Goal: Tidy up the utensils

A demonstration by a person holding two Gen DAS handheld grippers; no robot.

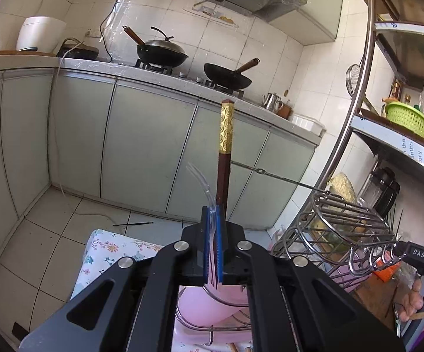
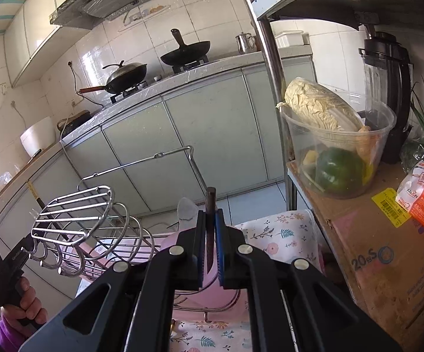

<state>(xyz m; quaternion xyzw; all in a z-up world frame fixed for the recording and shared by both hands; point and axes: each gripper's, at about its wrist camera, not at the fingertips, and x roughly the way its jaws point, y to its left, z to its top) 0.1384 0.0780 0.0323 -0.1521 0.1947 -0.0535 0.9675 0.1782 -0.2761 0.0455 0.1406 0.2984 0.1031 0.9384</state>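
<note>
Dark red chopstick with a gold patterned cap, standing nearly upright out of the left gripper, cap uppermost, lower end hidden just behind the right-hand blue pad. Also a clear plastic utensil, curving up and leftward from between the two blue pads. Left jaws nearly closed, pinching the clear utensil; cannot tell whether the chopstick is clamped too or merely behind the finger.

In the right wrist view: a plain dark brown chopstick, upright, squeezed between the blue pads of the right gripper, blunt end poking above the fingertips, tapered tip pointing down into the gap. Right jaws drawn in tight on it.

Just beyond both grippers: a wire utensil rack with a flat slatted top, looped hooks along its front edge and a long thin wire handle reaching up. Beneath it, a pink tray, resting on a floral cloth.

To the right of the rack in the right wrist view: a cardboard box carrying a clear plastic tub of cabbage and green pepper, black blender behind. Across the floor, pale green cabinets under a counter with two black woks on the burners.
</note>
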